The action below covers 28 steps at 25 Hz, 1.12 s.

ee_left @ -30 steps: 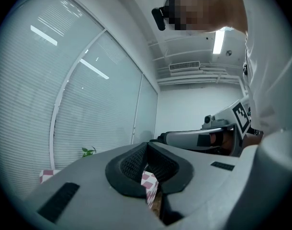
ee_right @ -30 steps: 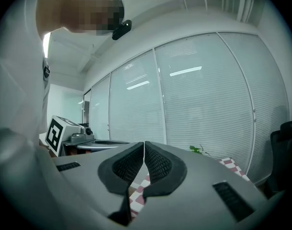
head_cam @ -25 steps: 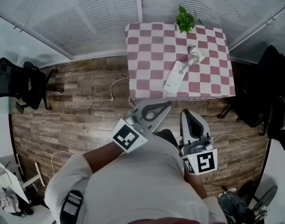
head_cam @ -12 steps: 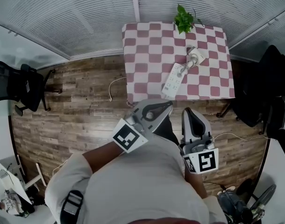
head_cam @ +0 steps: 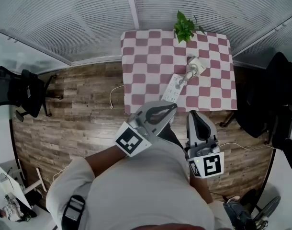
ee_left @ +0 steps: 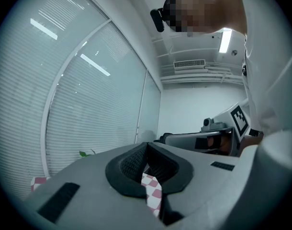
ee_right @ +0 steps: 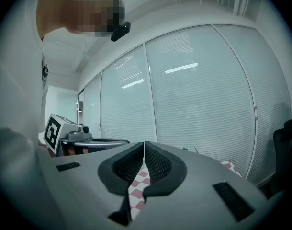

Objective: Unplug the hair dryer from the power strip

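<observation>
A table with a pink-and-white checked cloth [head_cam: 146,71] stands ahead by the blinds. On it lies a white power strip [head_cam: 172,89] near the front edge. A pale hair dryer [head_cam: 194,66] rests just beyond it, joined to it by a short cord. Both grippers are held level in front of my chest, short of the table and touching nothing. The left gripper [head_cam: 172,107] is shut, its ribbed pads [ee_left: 136,161] meeting at the tips with nothing between them. My right gripper [head_cam: 193,114] is shut and empty too, pads [ee_right: 155,163] together.
A green potted plant [head_cam: 184,27] sits at the table's far edge. Black office chairs stand at the left [head_cam: 16,87] and right [head_cam: 275,95]. Thin cables [head_cam: 115,92] trail on the wooden floor beside the table. Blinds cover the glass walls behind.
The table has come closer in the head view as I walk toward it. Both grippers travel along, still shut and held the same way.
</observation>
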### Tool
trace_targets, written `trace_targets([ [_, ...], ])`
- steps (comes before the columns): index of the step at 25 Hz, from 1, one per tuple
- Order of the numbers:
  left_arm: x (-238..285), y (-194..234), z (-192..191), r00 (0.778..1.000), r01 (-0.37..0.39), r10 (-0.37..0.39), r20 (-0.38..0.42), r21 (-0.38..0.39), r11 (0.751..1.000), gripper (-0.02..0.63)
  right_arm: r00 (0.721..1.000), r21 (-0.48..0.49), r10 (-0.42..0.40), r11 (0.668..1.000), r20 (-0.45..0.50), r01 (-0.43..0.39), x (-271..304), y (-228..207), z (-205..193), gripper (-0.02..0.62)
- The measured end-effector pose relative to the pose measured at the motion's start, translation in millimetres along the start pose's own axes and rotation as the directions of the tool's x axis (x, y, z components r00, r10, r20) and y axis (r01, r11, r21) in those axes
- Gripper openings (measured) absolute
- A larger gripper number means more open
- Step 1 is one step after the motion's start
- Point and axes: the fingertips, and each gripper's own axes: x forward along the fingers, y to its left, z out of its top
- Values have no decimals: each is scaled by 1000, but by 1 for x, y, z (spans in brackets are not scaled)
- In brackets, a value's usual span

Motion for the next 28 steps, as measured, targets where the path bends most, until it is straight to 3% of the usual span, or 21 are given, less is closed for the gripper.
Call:
trace_targets([
  [17,99,19,-2,997,-75,76,-15,24,997,31,997,1,77,997,12,-77,19,-101,8,34],
  [28,114,39,-11,992,-121,122,-40,26,992,31,993,-13,119,993,-10,-119,34,-121,4,34],
])
